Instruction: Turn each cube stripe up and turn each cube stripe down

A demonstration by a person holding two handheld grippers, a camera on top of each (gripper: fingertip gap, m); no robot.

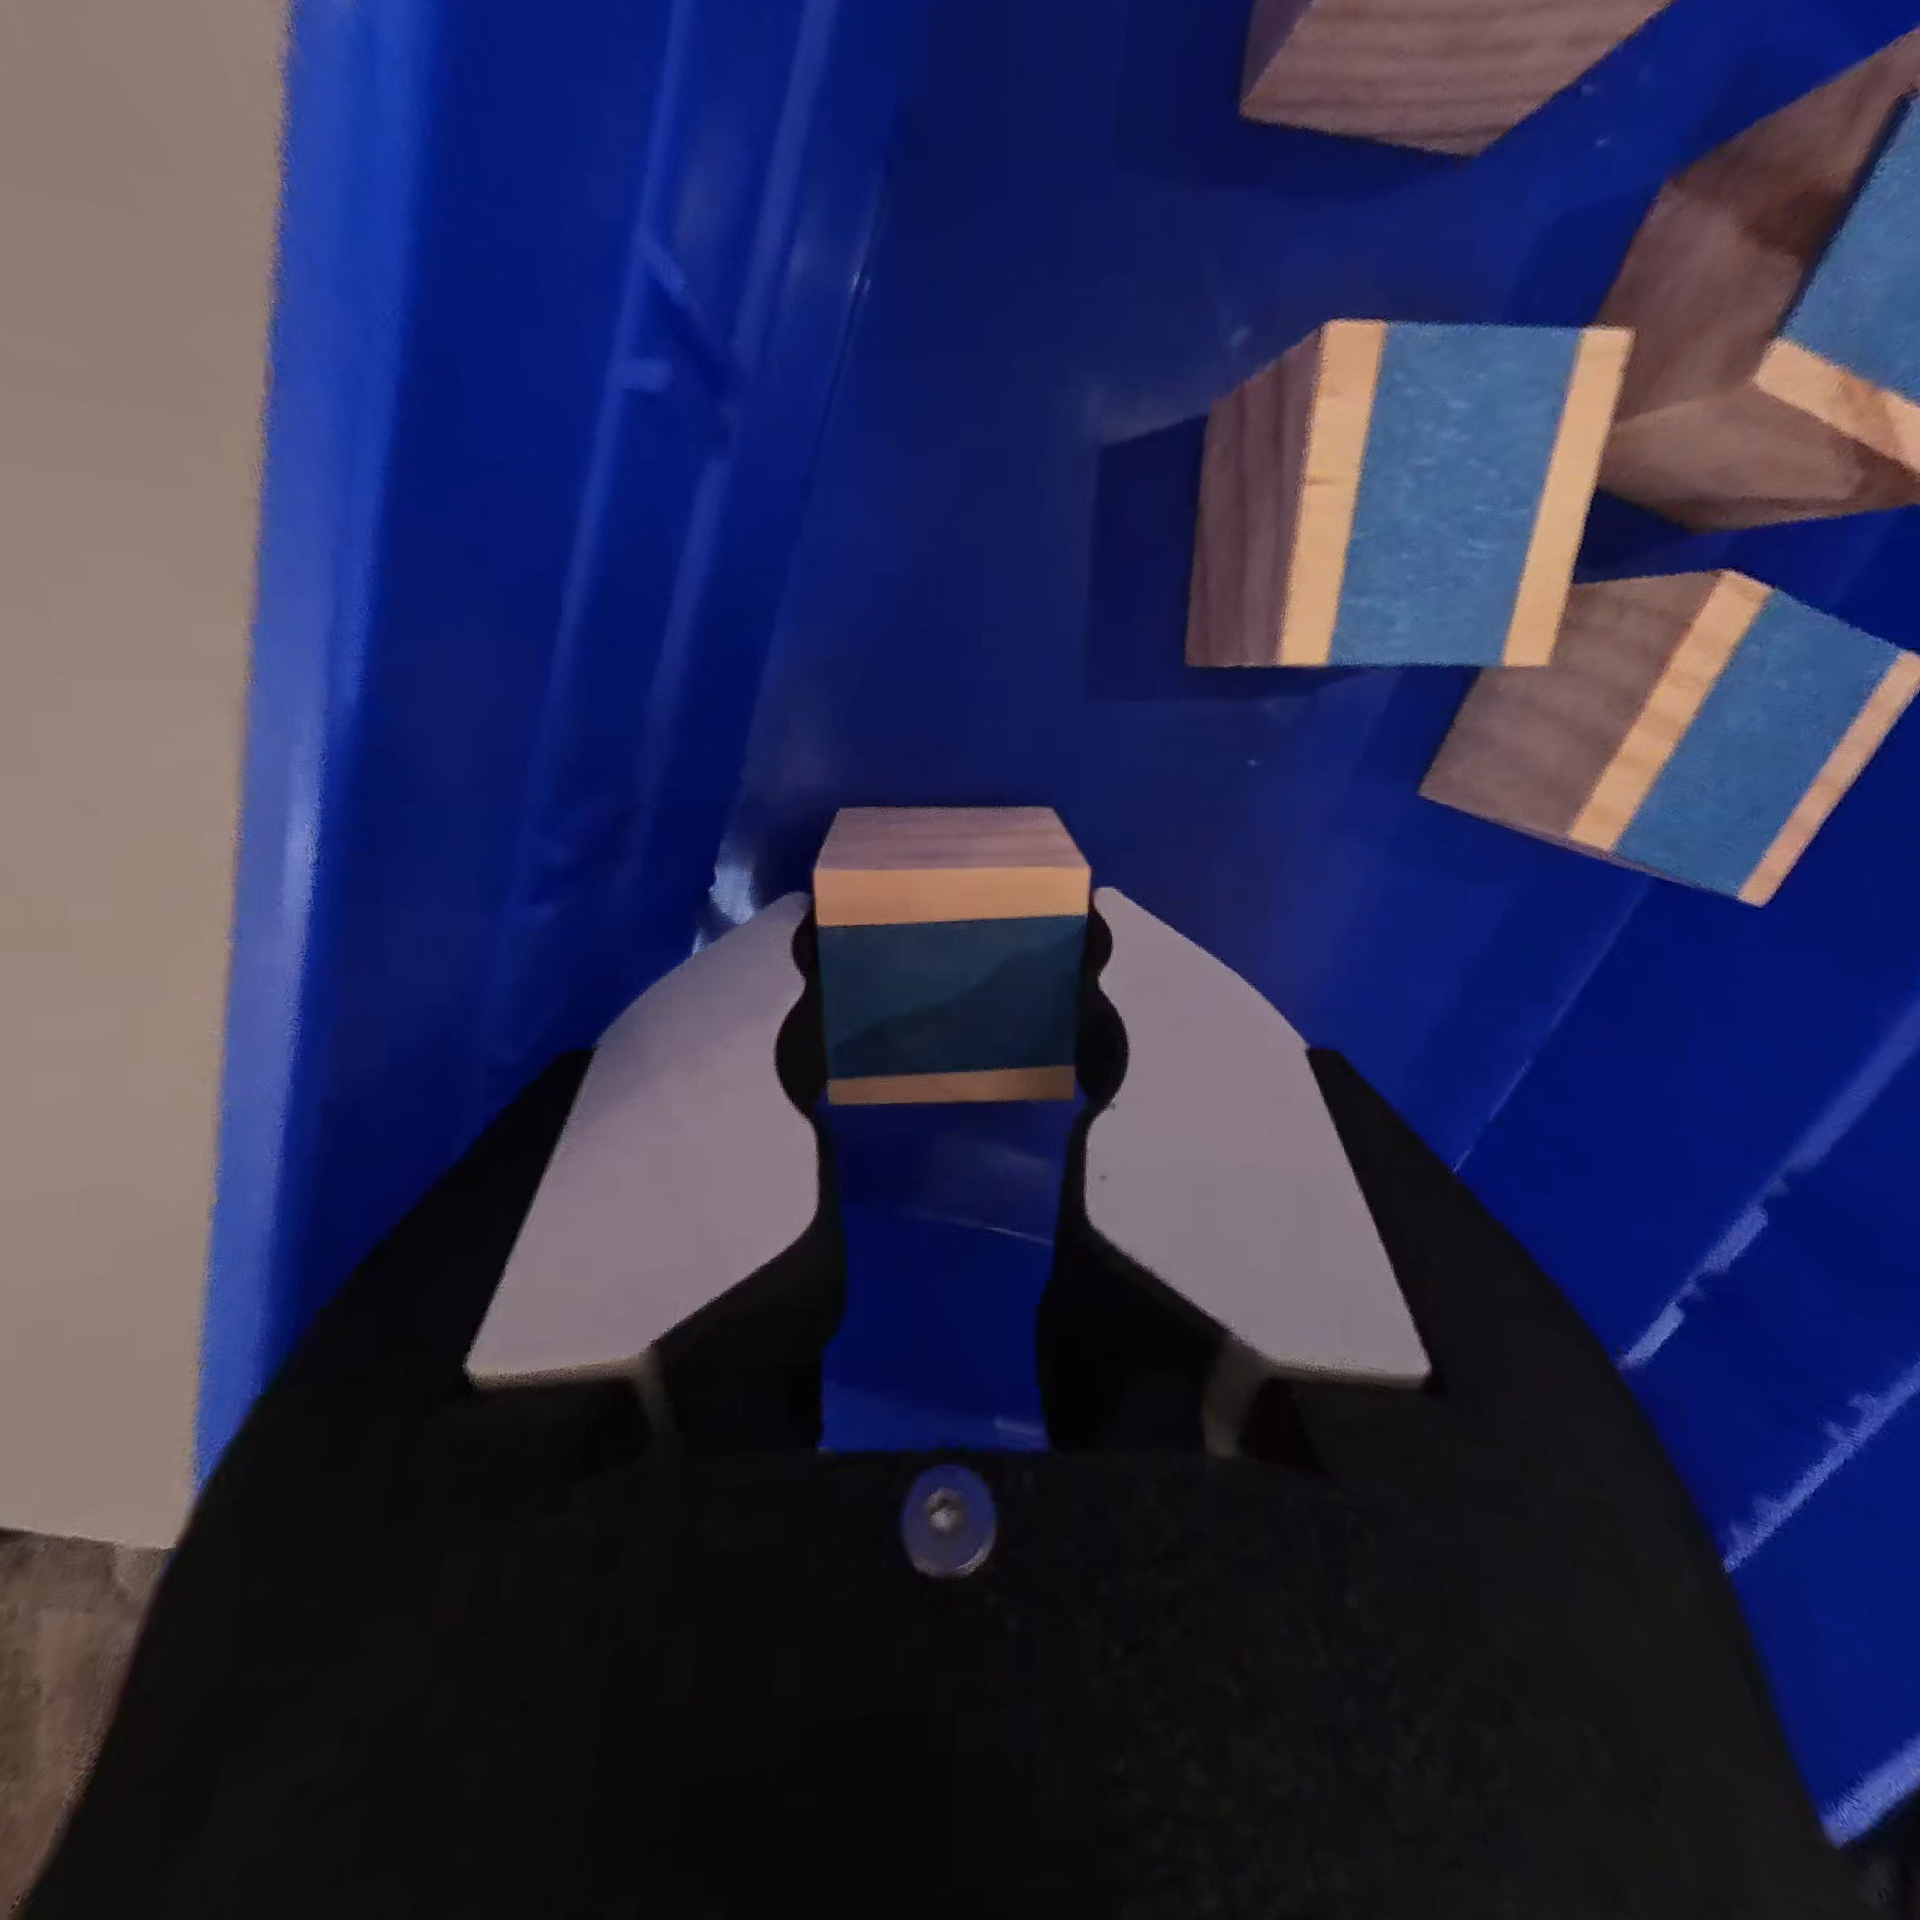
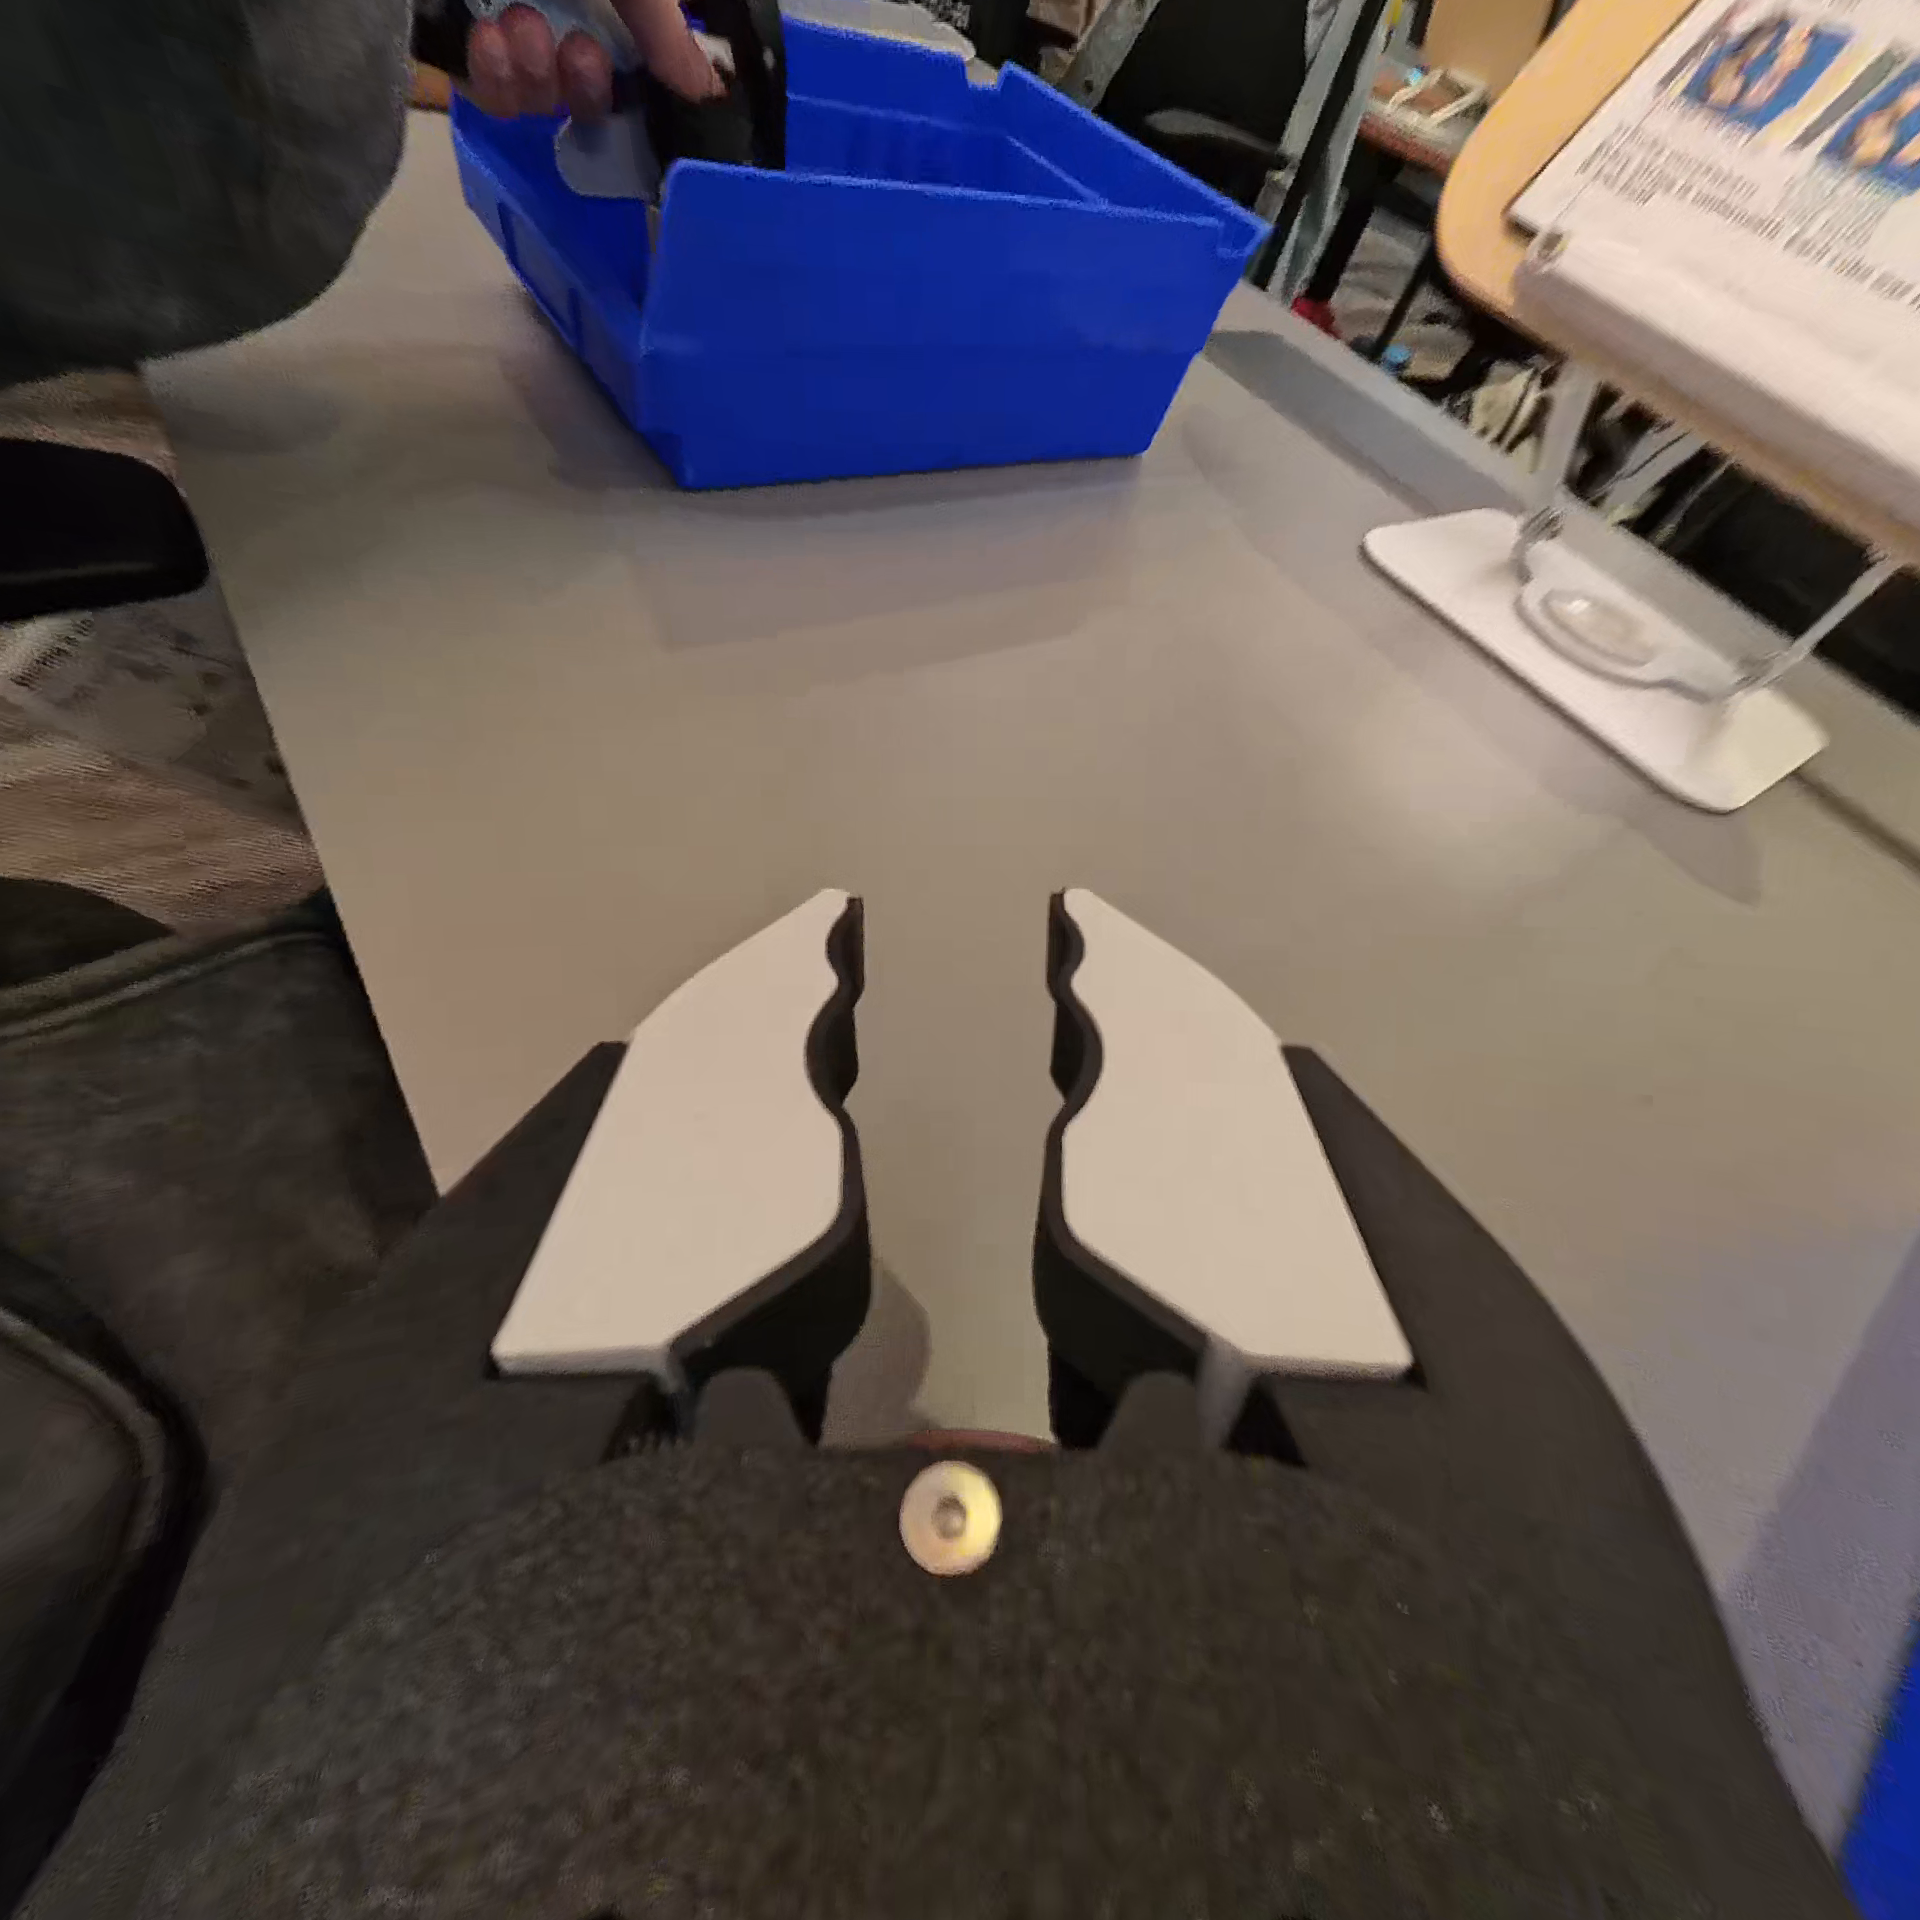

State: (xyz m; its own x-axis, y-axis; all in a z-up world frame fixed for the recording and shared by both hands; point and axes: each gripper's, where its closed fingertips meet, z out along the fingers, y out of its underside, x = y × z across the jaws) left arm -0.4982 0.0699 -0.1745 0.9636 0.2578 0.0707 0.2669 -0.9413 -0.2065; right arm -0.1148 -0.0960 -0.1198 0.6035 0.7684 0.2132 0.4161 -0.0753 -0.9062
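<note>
In the left wrist view my left gripper (image 1: pixel 951 914) is shut on a small wooden cube (image 1: pixel 951 961) with a blue stripe facing the camera, inside the blue bin (image 1: pixel 644 623) near its left wall. Two more cubes (image 1: pixel 1444 499) (image 1: pixel 1704 748) lie stripe toward the camera to the right. A further striped cube (image 1: pixel 1829 312) and a plain wooden one (image 1: pixel 1392 73) lie behind them. In the right wrist view my right gripper (image 2: pixel 956 914) is open and empty over the grey table (image 2: pixel 831 707), well short of the blue bin (image 2: pixel 894 332). The left gripper (image 2: pixel 665 135) reaches into the bin there.
A white stand (image 2: pixel 1579 644) holding a printed sheet (image 2: pixel 1766 156) is at the right of the table. A person's hand (image 2: pixel 561 52) holds the left gripper at the bin's far side. The table's left edge drops to carpet (image 2: pixel 125 727).
</note>
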